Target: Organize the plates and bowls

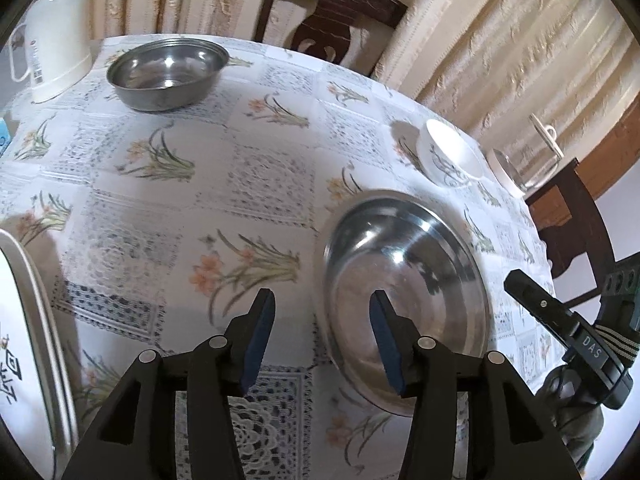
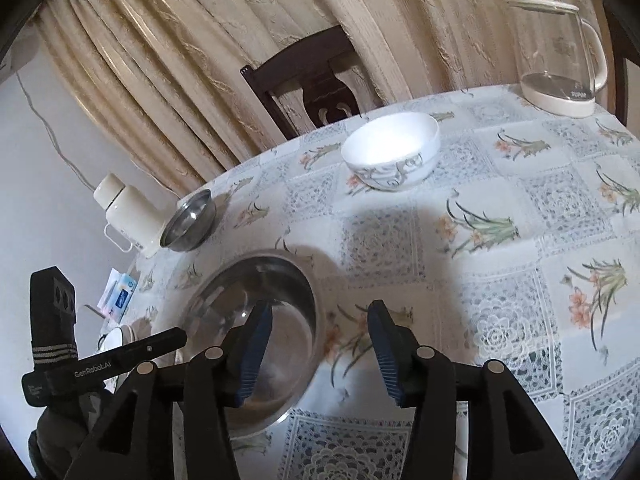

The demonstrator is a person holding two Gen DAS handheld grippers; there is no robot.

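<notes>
Steel plate (image 1: 404,276) between both open, empty grippers, "SUPOR" glass kettle (image 2: 560,52), "GenRobot.AI" left gripper (image 2: 104,364)

table (image 1: 248,184): floral cloth | steel bowl (image 1: 166,74) | steel plate (image 1: 404,296) | white bowl (image 2: 392,152) | kettle (image 2: 560,52) | thermos (image 1: 56,40)

**Dishes spread across the bench**

A wide steel plate (image 1: 404,300) lies nearest on the bench (image 1: 240,184). Beyond it to the right sits a ceramic bowl (image 1: 450,156), with a glass kettle (image 2: 560,56) behind that. Far left stands a steel bowl (image 1: 166,74), a jug (image 1: 52,40) just beside it. A chair (image 1: 332,20) stands behind the bench.
</notes>
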